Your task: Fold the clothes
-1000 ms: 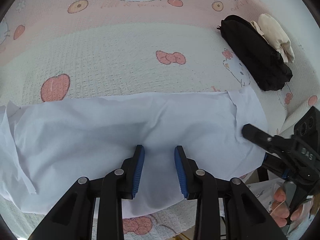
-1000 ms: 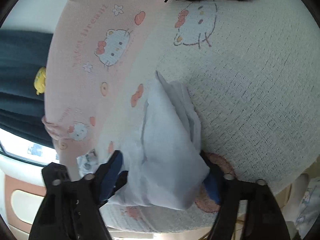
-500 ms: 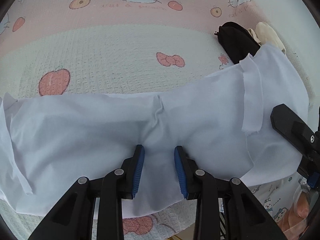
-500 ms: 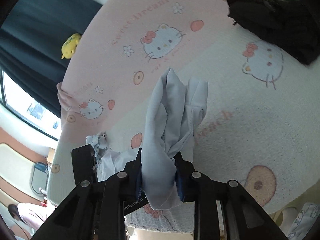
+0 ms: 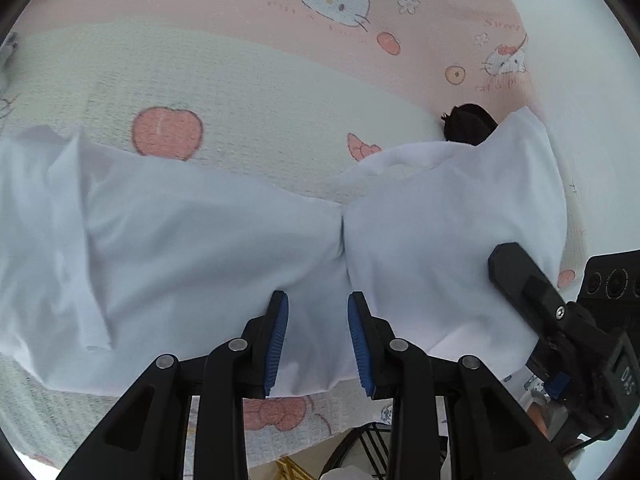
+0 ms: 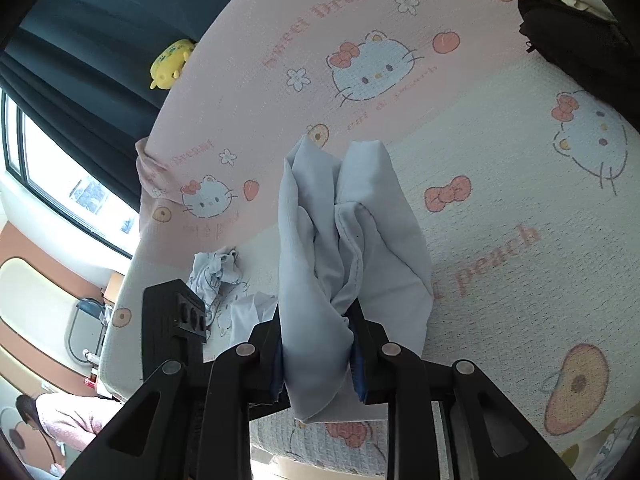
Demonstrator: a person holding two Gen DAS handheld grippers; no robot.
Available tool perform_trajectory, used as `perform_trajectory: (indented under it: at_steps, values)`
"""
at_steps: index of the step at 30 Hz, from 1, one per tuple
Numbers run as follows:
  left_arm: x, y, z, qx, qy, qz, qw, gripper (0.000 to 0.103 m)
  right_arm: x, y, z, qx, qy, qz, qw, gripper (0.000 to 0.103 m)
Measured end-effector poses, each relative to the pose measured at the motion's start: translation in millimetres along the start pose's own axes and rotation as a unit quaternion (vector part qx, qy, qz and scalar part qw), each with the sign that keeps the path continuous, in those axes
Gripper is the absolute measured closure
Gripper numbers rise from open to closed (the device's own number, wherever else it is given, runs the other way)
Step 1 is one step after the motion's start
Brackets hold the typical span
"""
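Pale blue-white garment (image 5: 208, 248) lies across a bed cover (image 5: 248, 104) printed with cartoon cats, peaches and bows; cover is cream at the near part, pink beyond. Left gripper (image 5: 316, 340) points down at the garment's near edge, cloth passing between its blue pads (image 5: 277, 336); a gap shows on either side of the fold, so whether the pads actually press it cannot be told. Right gripper (image 6: 316, 354) has just been closing, and its jaws are clamped on a thick bunch of the same garment, which stands up in folds from between the fingers and is lifted off the cover. In the left wrist view the right-hand end of the garment is raised and billowed, with the right gripper's black body at the frame's lower right. A dark garment (image 6: 576, 36) lies at the far end of the bed. A crumpled printed cloth (image 6: 214, 276) sits near the bed's left edge. A yellow plush toy (image 6: 170, 62) rests against a dark curtain (image 6: 80, 52).
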State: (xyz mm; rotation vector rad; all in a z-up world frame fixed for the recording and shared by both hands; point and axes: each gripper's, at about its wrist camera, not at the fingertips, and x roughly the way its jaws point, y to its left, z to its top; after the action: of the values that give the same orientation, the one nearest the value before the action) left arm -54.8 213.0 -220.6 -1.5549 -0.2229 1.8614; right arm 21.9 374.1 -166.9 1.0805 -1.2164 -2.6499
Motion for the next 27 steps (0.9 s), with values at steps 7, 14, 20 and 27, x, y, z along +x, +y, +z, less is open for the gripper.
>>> perform_trajectory:
  at_steps: [7,14,20,27]
  values:
    - [-44.1,30.3,0.0,-0.036,-0.015,-0.041,0.9984,0.074,33.0,24.2,-11.9,-0.037,0.045,0.011,0.998,0.079]
    - [-70.5,81.7,-7.9,-0.133,-0.048,-0.075,0.9871,0.074,74.7,44.5,-34.4,-0.067,0.094,0.014,0.993,0.079]
    - [-71.5,100.4,-11.3,-0.159,-0.052,-0.077,0.9828,0.074,113.4,58.7,-56.7,-0.095,0.137,0.001,0.986,0.079]
    - [-64.3,102.6,-7.6,-0.160,-0.035,-0.075,0.9836,0.073,137.3,65.5,-70.5,-0.125,0.162,-0.010,0.979,0.079]
